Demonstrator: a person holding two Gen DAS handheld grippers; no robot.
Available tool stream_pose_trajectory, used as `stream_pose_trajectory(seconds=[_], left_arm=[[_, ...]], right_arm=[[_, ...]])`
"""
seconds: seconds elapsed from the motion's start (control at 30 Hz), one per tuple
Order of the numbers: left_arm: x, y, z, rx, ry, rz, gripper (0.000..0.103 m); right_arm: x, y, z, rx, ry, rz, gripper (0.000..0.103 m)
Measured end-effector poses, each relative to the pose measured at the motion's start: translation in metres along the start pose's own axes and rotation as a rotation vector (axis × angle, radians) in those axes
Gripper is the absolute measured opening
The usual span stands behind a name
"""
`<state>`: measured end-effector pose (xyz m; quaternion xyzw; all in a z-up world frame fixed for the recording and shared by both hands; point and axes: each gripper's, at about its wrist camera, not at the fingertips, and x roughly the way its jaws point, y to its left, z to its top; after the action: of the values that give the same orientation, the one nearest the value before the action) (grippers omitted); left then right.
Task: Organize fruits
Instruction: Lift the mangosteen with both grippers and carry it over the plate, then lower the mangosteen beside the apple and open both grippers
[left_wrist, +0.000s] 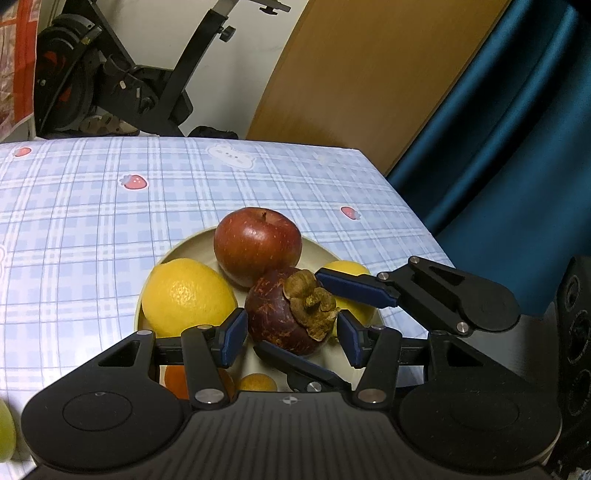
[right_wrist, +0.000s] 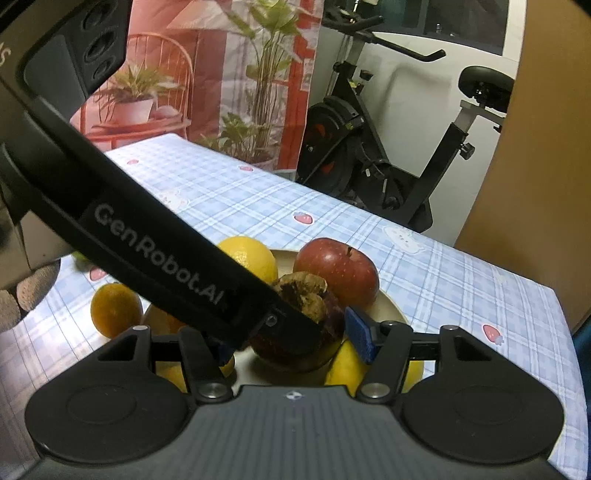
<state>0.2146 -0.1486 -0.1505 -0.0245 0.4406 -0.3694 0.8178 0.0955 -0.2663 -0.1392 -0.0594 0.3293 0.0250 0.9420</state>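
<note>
- A dark purple, round mangosteen (left_wrist: 284, 314) with a dried brown calyx is seen lying on a cream-coloured round plate (left_wrist: 321, 254), near the plate's front.
- The left gripper (left_wrist: 291, 338) is placed around the mangosteen: its blue-padded jaws stand on either side of the fruit, close against it, but whether the pads press on it cannot be told.
- The right gripper (right_wrist: 295, 341) is set about the same fruit, one blue jaw above it and one black jaw below in the left wrist view; a firm grip cannot be confirmed, since its left jaw is hidden behind the other tool's black arm.
- One red apple (left_wrist: 257, 245) is counted on the plate, behind and touching the mangosteen.
- Two yellow lemons are counted on the plate: a large one (left_wrist: 188, 297) to the left and another (left_wrist: 351, 291) to the right, partly hidden.
- One small orange citrus fruit (right_wrist: 115, 309) is seen on the tabletop (left_wrist: 92, 221) beside the plate.
- The tabletop is covered by a pale blue checked cloth printed with strawberries.
- A black exercise bike (right_wrist: 388, 155), a blue curtain (left_wrist: 517, 147) and a wooden panel (left_wrist: 369, 81) are seen behind.
</note>
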Motion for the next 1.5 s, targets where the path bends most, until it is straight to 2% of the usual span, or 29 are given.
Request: stream_pose_trajectory(seconds=[0.47, 0.6, 0.9, 1.17, 1.3, 1.5], left_arm=[[-0.008, 0.003, -0.005, -0.008, -0.029, -0.006, 0.055], [-0.022, 0.002, -0.009, -0.023, -0.066, 0.037, 0.060], [-0.076, 0.013, -0.018, -0.038, -0.179, 0.096, 0.060], [-0.123, 0.018, -0.040, -0.023, -0.262, 0.223, 0.060], [-0.136, 0.021, -0.048, -0.025, -0.275, 0.280, 0.060], [-0.137, 0.026, -0.065, -0.058, -0.248, 0.276, 0.060]], right_arm=[[0.003, 0.002, 0.003, 0.005, 0.015, -0.019, 0.062], [0.000, 0.007, 0.005, 0.009, 0.021, -0.016, 0.066], [-0.017, 0.012, 0.008, 0.072, -0.019, -0.013, 0.066], [-0.043, 0.029, 0.010, 0.193, -0.096, 0.007, 0.066], [-0.052, 0.045, 0.005, 0.220, -0.114, 0.028, 0.067], [-0.062, 0.062, -0.008, 0.258, -0.114, 0.041, 0.067]])
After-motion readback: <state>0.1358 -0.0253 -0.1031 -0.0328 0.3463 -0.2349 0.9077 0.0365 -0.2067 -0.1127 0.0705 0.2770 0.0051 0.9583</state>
